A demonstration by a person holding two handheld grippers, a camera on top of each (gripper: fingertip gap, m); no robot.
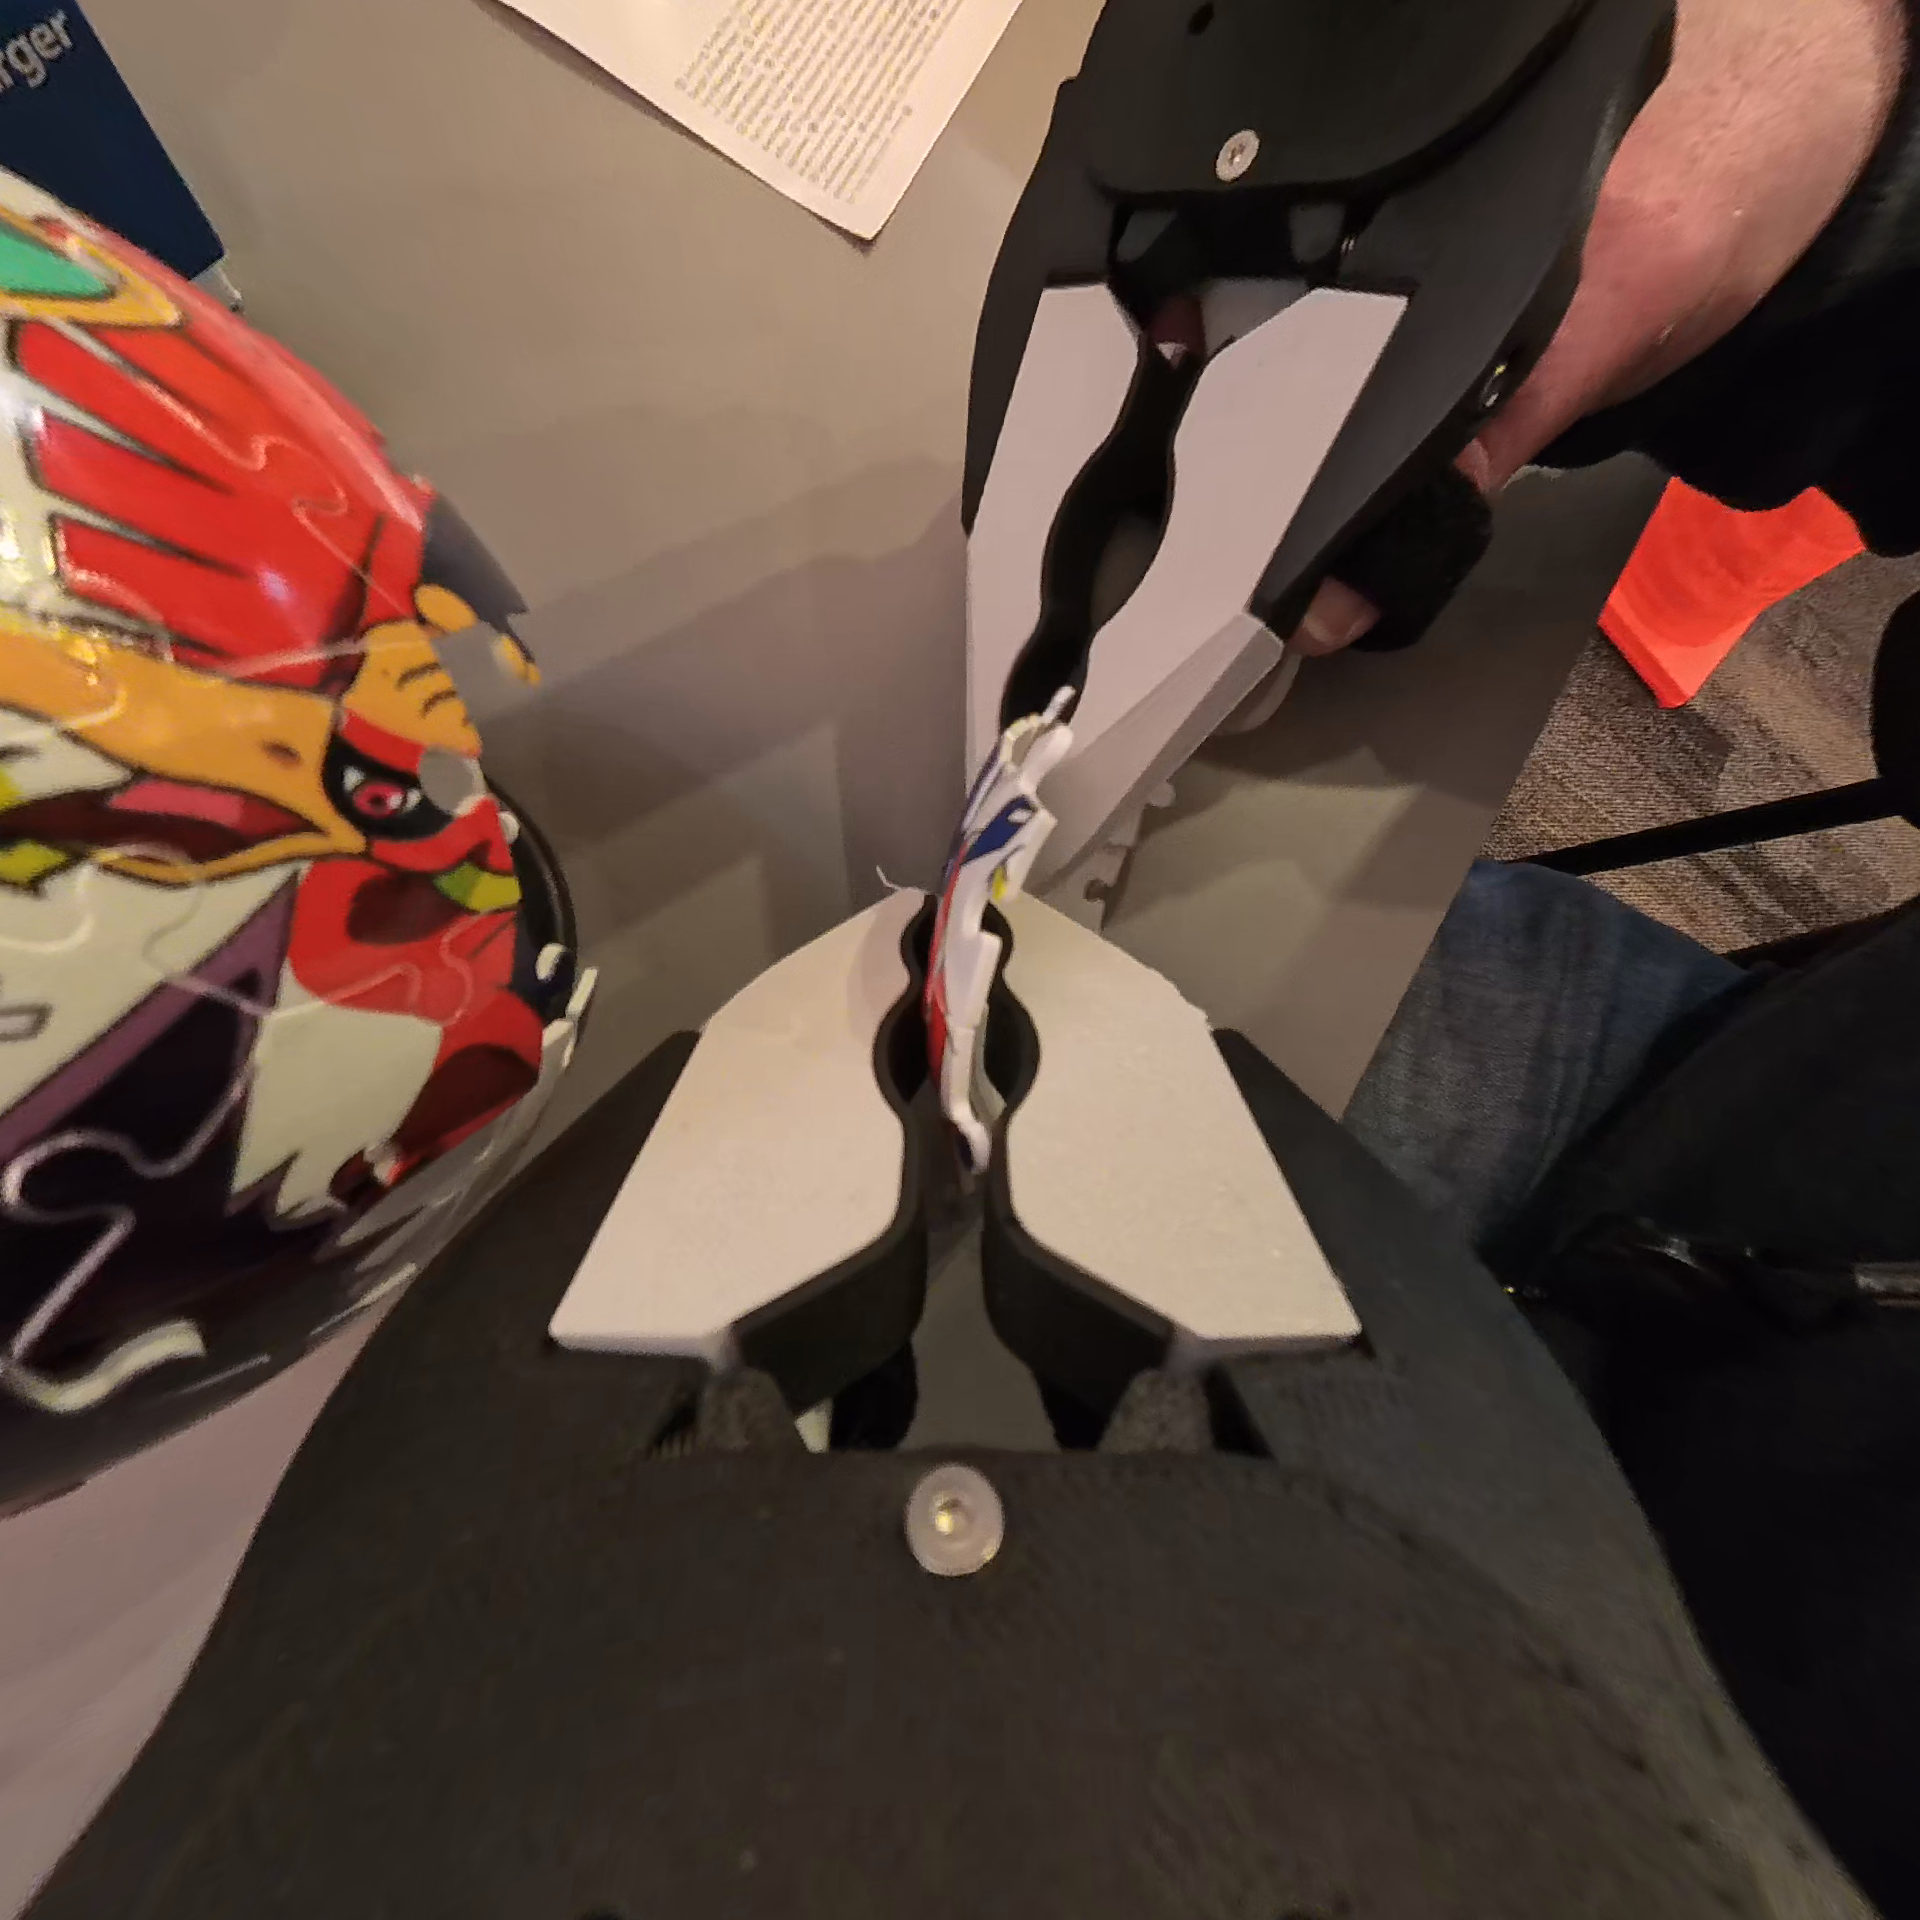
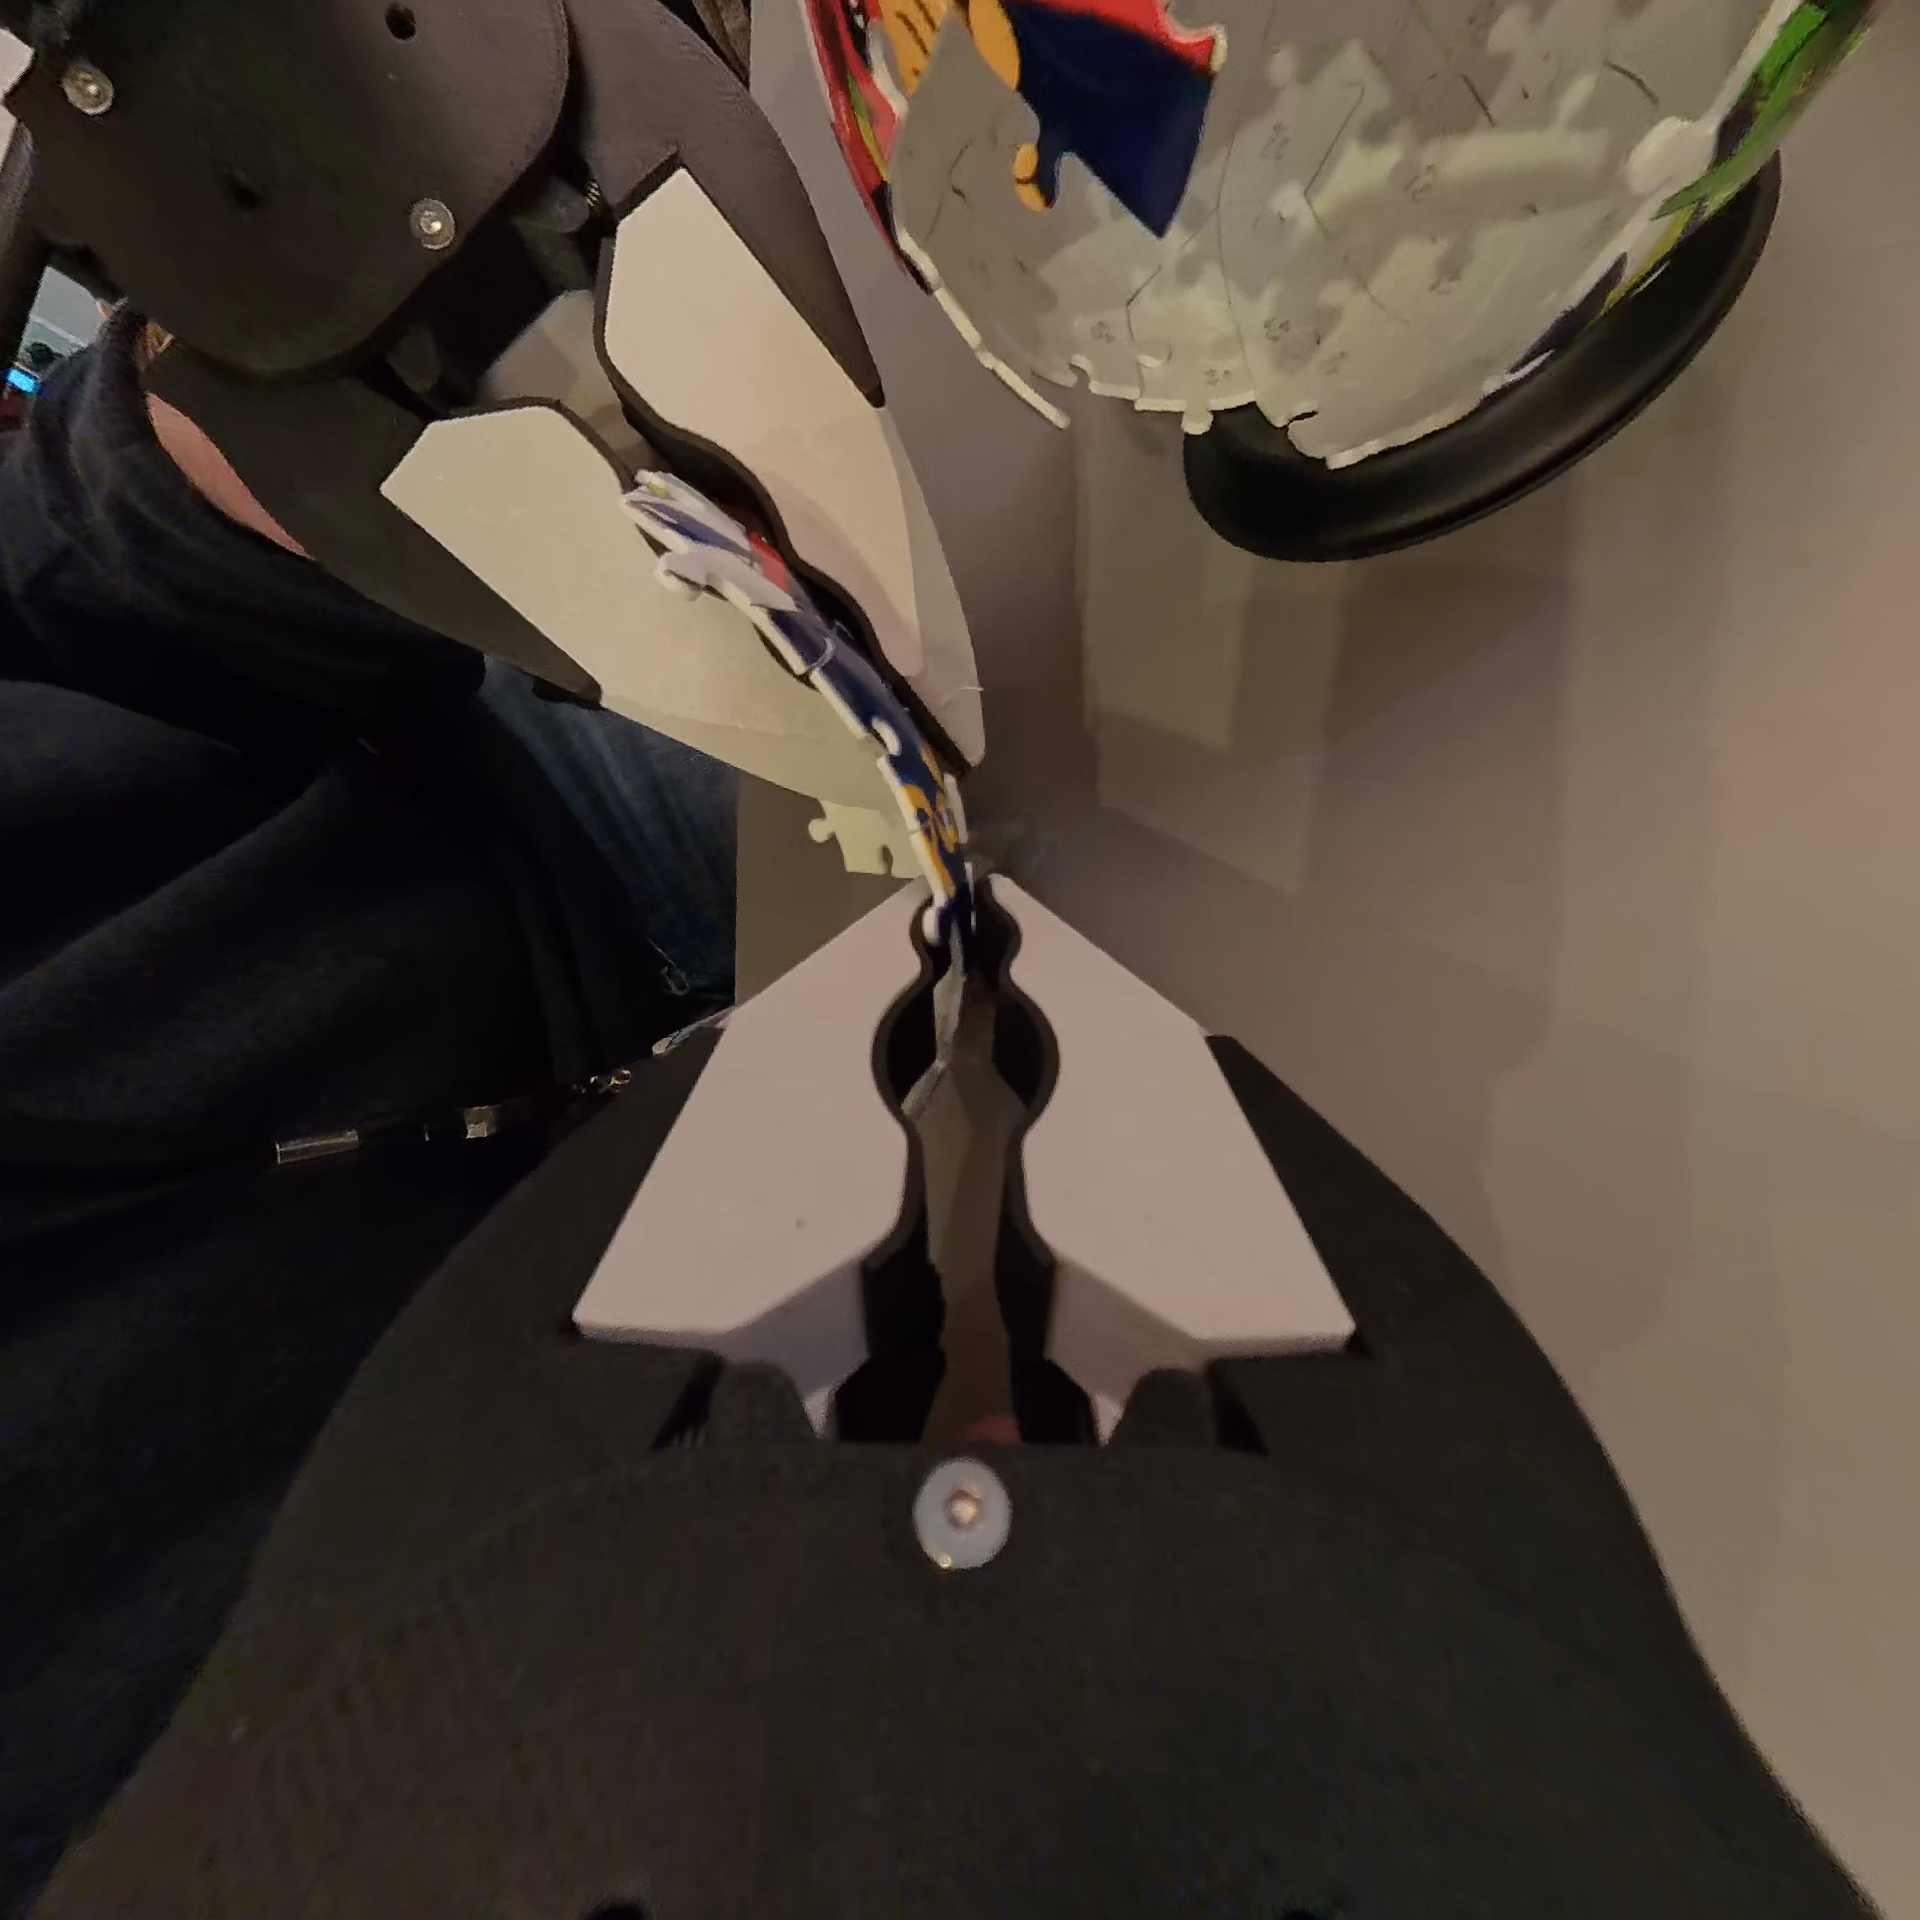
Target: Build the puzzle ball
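The partly built puzzle ball [image 1: 208, 779], printed with a red and orange bird, stands at the left in the left wrist view. The right wrist view shows its grey inner side [image 2: 1299, 239] on a black ring stand [image 2: 1507, 488]. A short curved strip of joined puzzle pieces [image 1: 982, 904], white, blue and red, spans between both grippers above the table. My left gripper [image 1: 956, 914] is shut on one end. My right gripper [image 2: 956, 894] is shut on the other end [image 2: 940, 831], which is blue and yellow. The two sets of fingertips nearly touch.
A printed paper sheet [image 1: 810, 94] and a dark blue box [image 1: 94, 156] lie at the far side of the grey table [image 1: 623, 416]. The person's jeans-clad legs [image 1: 1507, 1039] sit at the table's edge. An orange object [image 1: 1714, 592] stands on the carpet. Less than 4 cm separates the two grippers' tips.
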